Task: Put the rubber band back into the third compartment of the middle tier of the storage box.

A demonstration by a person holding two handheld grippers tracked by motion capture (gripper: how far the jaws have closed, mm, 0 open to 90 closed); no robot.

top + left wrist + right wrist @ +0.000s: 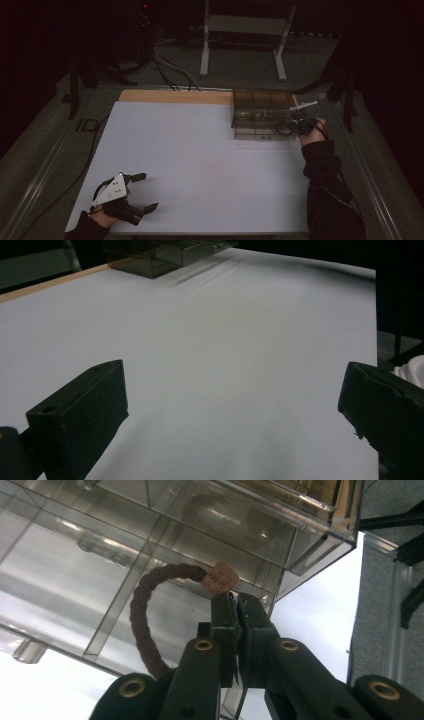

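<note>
Faint pale letters, seemingly "IDC", stand on the dark floor mat just left of the white table. A small tan tag on the brown loop, seen against the clear plastic organizer, carries print too blurred to read.

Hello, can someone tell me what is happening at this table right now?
A person works at a white table with a gripper in each hand. The right gripper is shut on a dark red looped band with a small paper tag, and holds it at the clear plastic drawer box at the far right of the table. The left gripper rests near the front left edge with its fingers wide apart, holding nothing.
</note>
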